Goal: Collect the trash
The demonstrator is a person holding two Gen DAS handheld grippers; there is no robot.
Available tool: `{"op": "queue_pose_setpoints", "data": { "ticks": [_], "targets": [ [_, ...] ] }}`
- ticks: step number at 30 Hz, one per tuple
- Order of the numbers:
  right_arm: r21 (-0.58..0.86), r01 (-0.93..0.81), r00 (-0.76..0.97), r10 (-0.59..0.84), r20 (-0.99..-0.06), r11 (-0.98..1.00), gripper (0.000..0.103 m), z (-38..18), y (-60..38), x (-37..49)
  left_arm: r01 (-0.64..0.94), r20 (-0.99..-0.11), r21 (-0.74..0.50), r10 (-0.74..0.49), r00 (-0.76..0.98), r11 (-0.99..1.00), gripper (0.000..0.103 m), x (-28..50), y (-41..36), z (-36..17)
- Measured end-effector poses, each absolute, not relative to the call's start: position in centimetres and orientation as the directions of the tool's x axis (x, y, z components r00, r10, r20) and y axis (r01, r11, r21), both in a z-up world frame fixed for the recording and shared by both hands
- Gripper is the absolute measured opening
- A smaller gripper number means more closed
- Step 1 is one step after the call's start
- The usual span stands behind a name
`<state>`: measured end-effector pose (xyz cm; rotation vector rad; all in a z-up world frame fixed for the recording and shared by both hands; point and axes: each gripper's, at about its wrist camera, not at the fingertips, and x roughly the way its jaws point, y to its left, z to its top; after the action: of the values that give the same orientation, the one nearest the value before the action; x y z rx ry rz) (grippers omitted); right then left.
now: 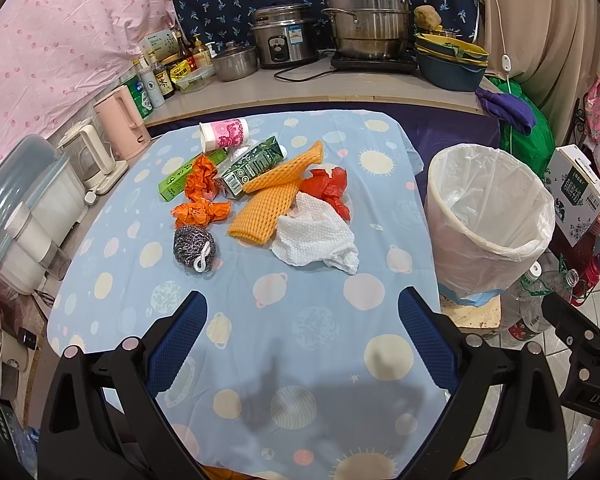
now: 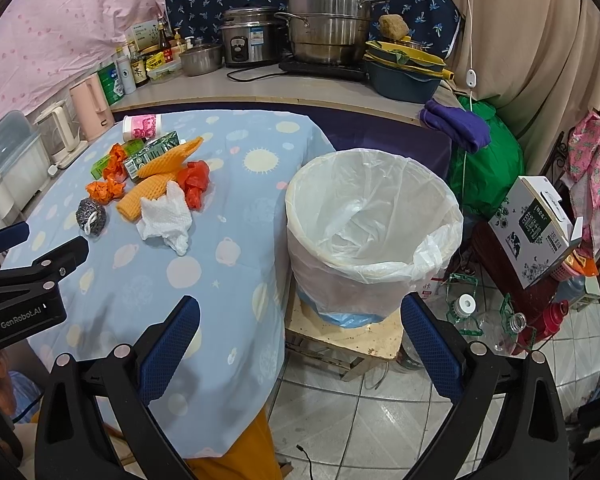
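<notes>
Left hand-held gripper (image 1: 302, 302) hovered over the near part of the surface (image 1: 308, 360), jaws spread wide, nothing between them. Right hand-held gripper (image 2: 300, 312) was likewise spread and empty, straddling the surface edge and the lined trash bin (image 2: 374, 236), which stood on a low stool (image 2: 348, 340) just beside the surface.

Trash lay clustered toward the far left of the blue patterned cloth: steel wool scrubber (image 1: 193, 247) nearest, crumpled orange wrappers (image 1: 201, 212) behind it, white paper towel (image 1: 316, 236) touching orange foam netting (image 1: 270, 204), red plastic bag (image 1: 328, 186) partly under the towel. Further back lay a dark green carton (image 1: 252, 166), a light green box (image 1: 176, 184), and a tipped pink-and-white paper cup (image 1: 225, 133). Bin appeared empty apart from its liner.
</notes>
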<state>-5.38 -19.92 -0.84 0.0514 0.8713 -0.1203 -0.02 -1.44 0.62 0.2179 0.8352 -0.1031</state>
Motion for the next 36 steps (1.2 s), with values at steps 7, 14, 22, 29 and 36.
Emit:
{"op": "queue_pose_setpoints", "data": {
  "ticks": [7,14,22,29,36],
  "targets": [
    [-0.003,0.124,0.638,-0.082,-0.766,0.992,0.096,-0.9,-19.9,-5.3,0.174,-0.744,0.151,-0.004,0.668,0.973,0.092,0.0,-1.3,0.5],
    [-0.012,0.118,0.634,-0.085,-0.768,0.993,0.096,-1.0,-19.6,-5.3,0.174,-0.745,0.149,-0.005,0.667,0.973,0.092,-0.1,-1.4,0.5],
    [-0.01,0.128,0.628,-0.089,-0.773,0.992,0.096,-1.1,-19.3,-4.7,0.163,-0.758,0.121,-0.015,0.652,0.979,0.092,0.3,-0.7,0.4],
    [0.004,0.141,0.624,-0.086,-0.776,0.99,0.096,-1.2,-18.5,-3.4,0.114,-0.781,0.074,-0.013,0.624,0.991,0.093,2.0,1.9,-0.6],
    [0.03,0.163,0.631,-0.081,-0.772,0.986,0.096,-2.1,-17.1,-1.2,0.018,-0.786,0.046,0.025,0.618,0.999,0.094,4.8,6.3,-1.5]
  ]
}}
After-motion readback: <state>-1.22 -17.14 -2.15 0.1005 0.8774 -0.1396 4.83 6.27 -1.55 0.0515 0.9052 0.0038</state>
